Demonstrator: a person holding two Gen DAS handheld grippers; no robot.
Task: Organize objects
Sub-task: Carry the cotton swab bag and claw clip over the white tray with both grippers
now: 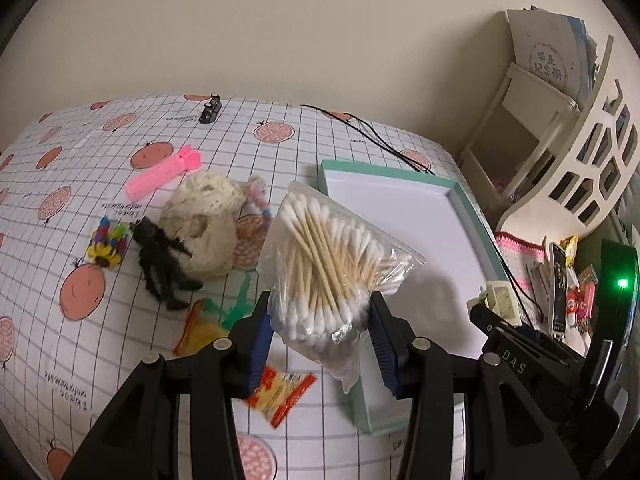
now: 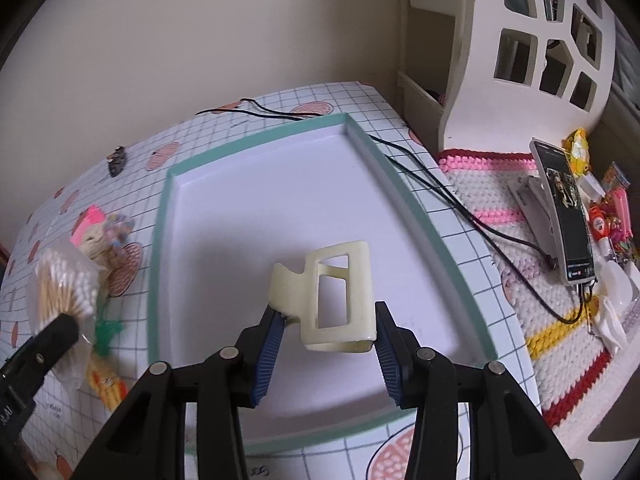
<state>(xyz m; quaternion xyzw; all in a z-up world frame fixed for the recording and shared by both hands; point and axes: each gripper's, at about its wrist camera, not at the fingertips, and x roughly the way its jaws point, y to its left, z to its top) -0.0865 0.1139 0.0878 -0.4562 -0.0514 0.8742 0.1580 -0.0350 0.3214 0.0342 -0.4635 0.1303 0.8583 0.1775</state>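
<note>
Both grippers loaded: L point(image 1: 320, 320) swab bag point(image 1: 328, 264), R point(image 2: 328, 332) hair clip point(image 2: 336, 296).

Off to my right I see a white cut-out shelf point(image 2: 532, 36) standing against the wall, with booklets point(image 1: 548, 56) propped in its top. Beside it a crocheted mat point(image 2: 516, 216) with pink, yellow and red stripes carries a phone point(image 2: 566, 216) leaning on a stand. A black cable point(image 2: 460, 200) runs across the checked counter cloth point(image 1: 60, 208) toward the phone. Small colourful packets point(image 2: 608, 216) crowd the mat's far edge.
</note>
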